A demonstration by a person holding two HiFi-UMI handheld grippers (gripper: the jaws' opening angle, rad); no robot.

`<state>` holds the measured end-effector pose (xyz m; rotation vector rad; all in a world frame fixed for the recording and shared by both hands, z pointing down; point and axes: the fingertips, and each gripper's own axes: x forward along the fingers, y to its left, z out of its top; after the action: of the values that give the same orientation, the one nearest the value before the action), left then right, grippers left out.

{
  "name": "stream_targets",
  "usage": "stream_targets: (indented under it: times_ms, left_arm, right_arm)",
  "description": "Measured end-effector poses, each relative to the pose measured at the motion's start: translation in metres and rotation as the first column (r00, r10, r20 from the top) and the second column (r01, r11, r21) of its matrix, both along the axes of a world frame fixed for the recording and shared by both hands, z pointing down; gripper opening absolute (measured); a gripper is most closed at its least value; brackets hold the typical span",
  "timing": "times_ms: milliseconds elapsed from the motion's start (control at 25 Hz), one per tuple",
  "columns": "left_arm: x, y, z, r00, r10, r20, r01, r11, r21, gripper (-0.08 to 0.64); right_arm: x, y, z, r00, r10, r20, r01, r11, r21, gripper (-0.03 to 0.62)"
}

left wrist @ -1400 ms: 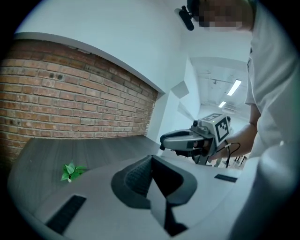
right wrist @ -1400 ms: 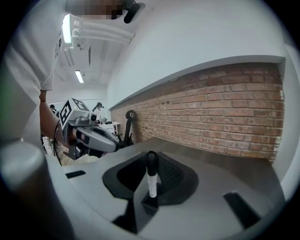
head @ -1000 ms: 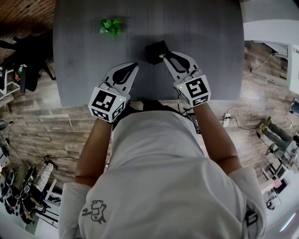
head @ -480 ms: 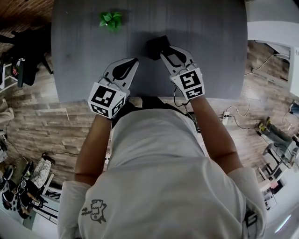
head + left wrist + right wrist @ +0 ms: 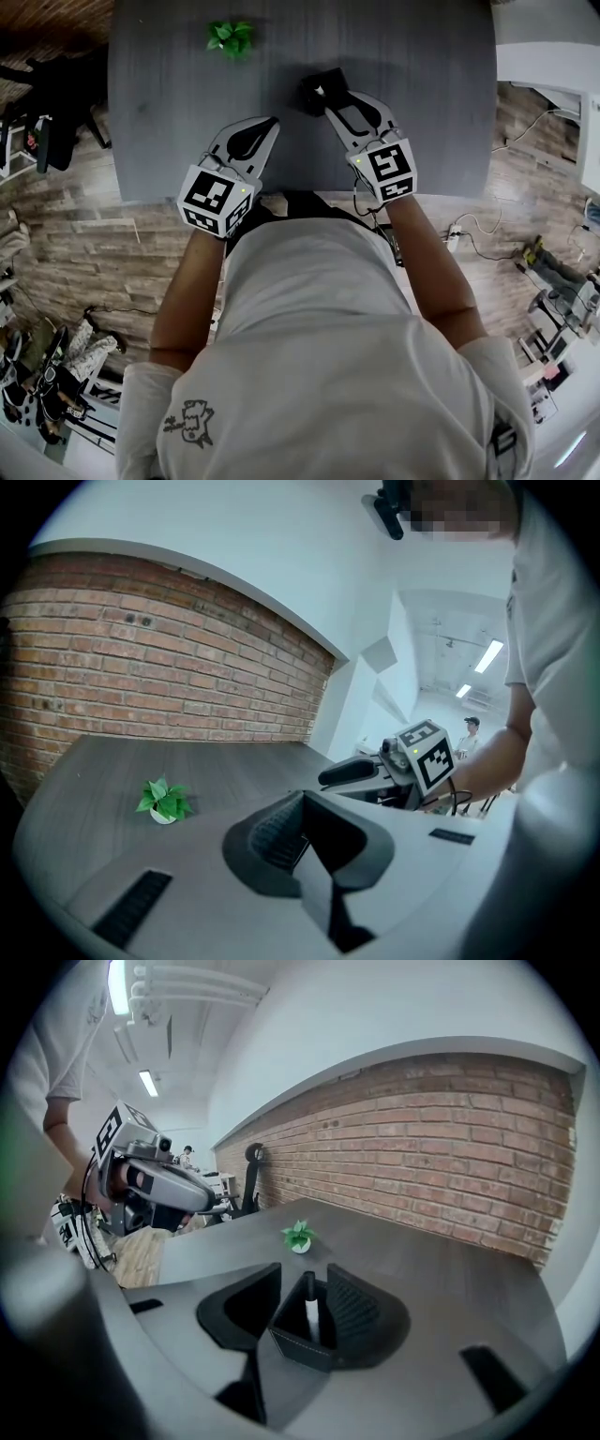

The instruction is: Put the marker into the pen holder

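Look far left first: little green plant (image 5: pixel 230 37) on the grey table (image 5: pixel 431 84), well apart from everything else; next, left gripper (image 5: pixel 269 125), over the near part of the table, jaws pressed together, holding nothing; same in its own view (image 5: pixel 302 799), with only bare table ahead; next, black pen holder (image 5: pixel 322 91) near the middle of the table, square, open on top; inside it, standing up, the marker (image 5: pixel 310 1299), dark end up, white body below; already in its place, so looks finished; around the holder, right gripper (image 5: pixel 339 97), jaws just been opening, now spread wide, one on each side, with holder and marker between them; pads off the marker, gripping nothing; cannot tell if brushing the holder's sides; probably light and hard, this marker, smooth and round, so a bit slippery; not easy to break; for another lift, best to pinch the white middle below the dark end, flat on both sides, not the very top, to stop spinning or slipping; holder probably light too, easy to tip with a bump; better to pull the right gripper straight back, slowly
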<state>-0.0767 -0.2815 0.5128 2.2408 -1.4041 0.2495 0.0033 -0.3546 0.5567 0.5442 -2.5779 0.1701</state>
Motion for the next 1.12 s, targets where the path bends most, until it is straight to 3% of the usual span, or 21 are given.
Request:
stream_targets:
  times_ms: [360, 600, 1120]
  left_arm:
    - [-0.011, 0.022, -0.027, 0.999, 0.040, 0.019, -0.041, 0.998, 0.054, 0.011]
    - [-0.016, 0.038, -0.053, 0.996, 0.081, 0.031, -0.084, 0.991, 0.107, 0.011]
    - [-0.031, 0.089, -0.109, 0.983, 0.172, 0.062, -0.182, 0.952, 0.246, 0.011]
  right_arm:
    - [-0.010, 0.022, -0.041, 0.996, 0.048, 0.074, -0.050, 0.998, 0.033, 0.155]
    - [-0.011, 0.049, -0.075, 0.989, 0.081, 0.127, -0.090, 0.994, 0.067, 0.110]
    - [-0.029, 0.122, -0.156, 0.968, 0.102, 0.228, -0.148, 0.970, 0.192, 0.006]
